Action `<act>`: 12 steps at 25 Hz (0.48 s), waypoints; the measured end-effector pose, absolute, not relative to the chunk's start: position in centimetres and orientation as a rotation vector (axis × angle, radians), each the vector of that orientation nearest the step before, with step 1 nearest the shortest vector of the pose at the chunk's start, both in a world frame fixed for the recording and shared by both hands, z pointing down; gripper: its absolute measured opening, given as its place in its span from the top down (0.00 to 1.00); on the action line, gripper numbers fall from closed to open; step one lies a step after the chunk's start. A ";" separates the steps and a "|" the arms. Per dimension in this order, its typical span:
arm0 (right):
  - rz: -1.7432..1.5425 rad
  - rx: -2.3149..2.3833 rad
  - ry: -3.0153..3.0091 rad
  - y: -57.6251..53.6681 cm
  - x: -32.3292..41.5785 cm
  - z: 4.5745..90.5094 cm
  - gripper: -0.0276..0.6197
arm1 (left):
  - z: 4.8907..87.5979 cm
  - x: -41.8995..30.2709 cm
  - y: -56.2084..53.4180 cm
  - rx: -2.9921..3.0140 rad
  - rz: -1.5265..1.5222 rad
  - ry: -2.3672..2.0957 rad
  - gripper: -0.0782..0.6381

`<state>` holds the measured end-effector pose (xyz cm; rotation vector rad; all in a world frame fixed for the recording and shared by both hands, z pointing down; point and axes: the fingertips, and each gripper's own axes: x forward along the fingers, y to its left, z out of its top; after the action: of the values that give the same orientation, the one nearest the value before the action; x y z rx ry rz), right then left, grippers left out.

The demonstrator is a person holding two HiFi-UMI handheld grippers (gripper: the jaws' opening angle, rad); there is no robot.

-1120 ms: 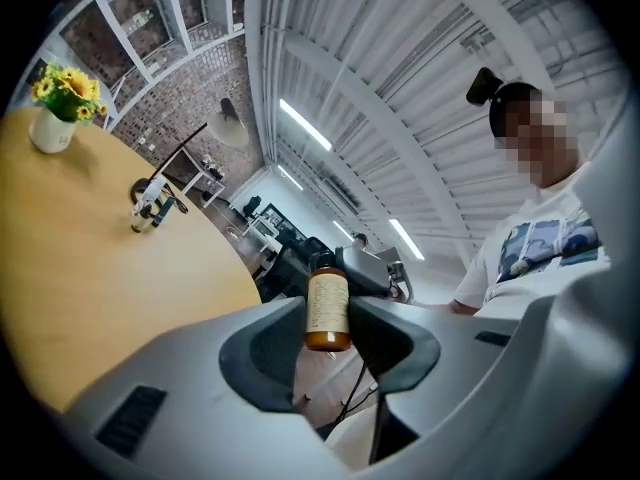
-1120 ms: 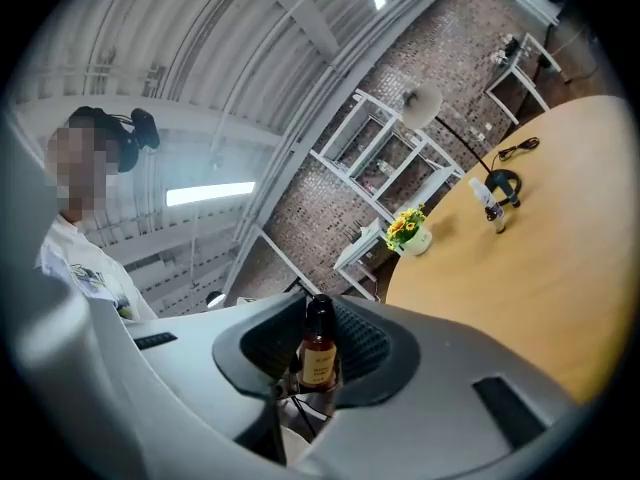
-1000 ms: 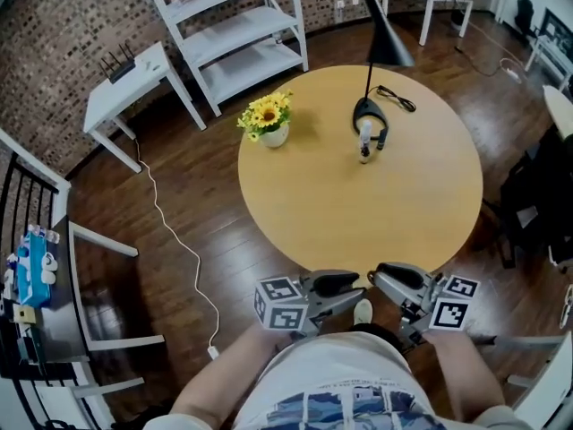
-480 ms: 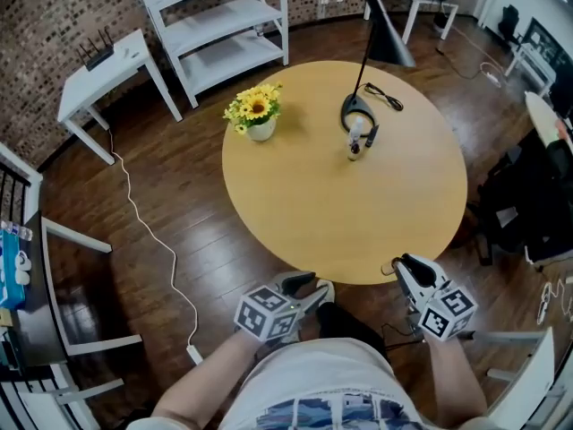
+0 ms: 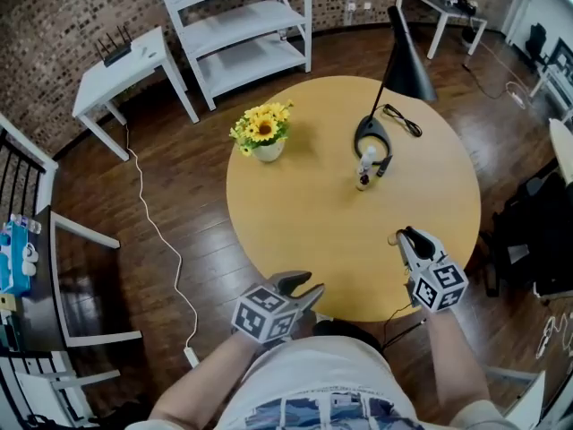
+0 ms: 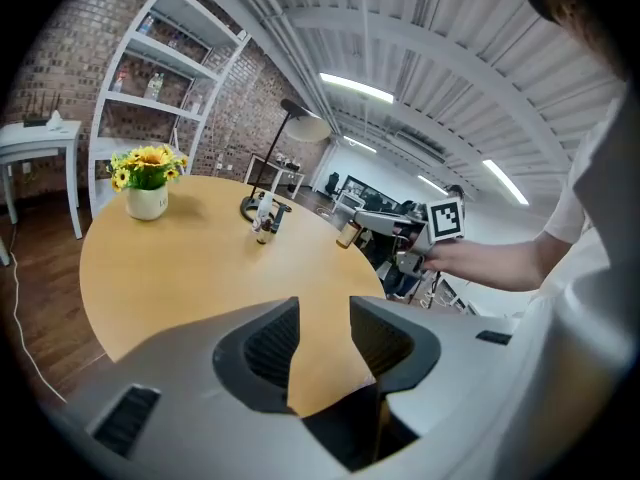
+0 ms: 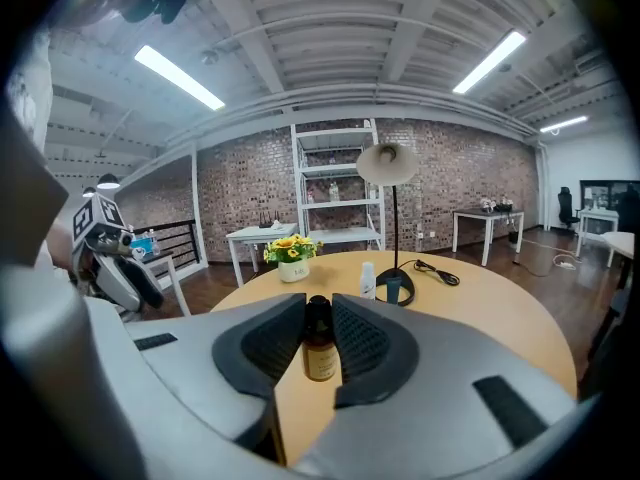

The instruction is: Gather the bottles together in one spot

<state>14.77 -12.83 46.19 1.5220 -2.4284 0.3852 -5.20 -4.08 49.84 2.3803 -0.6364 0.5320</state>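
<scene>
My right gripper (image 5: pixel 405 238) is over the near right part of the round wooden table (image 5: pixel 304 213), shut on a small brown bottle with a black cap (image 7: pixel 320 352). That bottle hangs upright between the pads and also shows in the left gripper view (image 6: pixel 347 235). A white bottle (image 5: pixel 365 159) and a small brown bottle (image 5: pixel 363 184) stand together by the lamp base (image 5: pixel 373 138), farther in. My left gripper (image 5: pixel 303 287) hovers at the table's front edge, jaws a little apart with nothing between them (image 6: pixel 322 333).
A pot of yellow flowers (image 5: pixel 265 133) stands at the table's left. The black lamp (image 5: pixel 407 56) leans over the far right, its cord (image 5: pixel 401 120) trailing behind. White shelves (image 5: pixel 242 25) and a small white table (image 5: pixel 125 70) stand beyond on the wood floor.
My right gripper has moved forward from below the table's edge to over the tabletop, with the brown bottle in it. The left gripper stays near the front edge.
</scene>
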 end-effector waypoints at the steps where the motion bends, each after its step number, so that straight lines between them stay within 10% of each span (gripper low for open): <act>1: 0.380 1.511 -2.430 -14.3 15.3 46.7 0.86 | 49.6 -4.7 -4.7 2.373 0.530 -0.647 0.69; 12: 0.398 1.450 -2.379 -30.0 19.6 57.0 0.86 | 51.3 -1.0 -9.3 2.241 0.612 -0.759 0.69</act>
<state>19.60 -30.04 56.96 1.4499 -2.3787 0.3979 -0.97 -9.31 51.29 2.2415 -0.7591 0.6115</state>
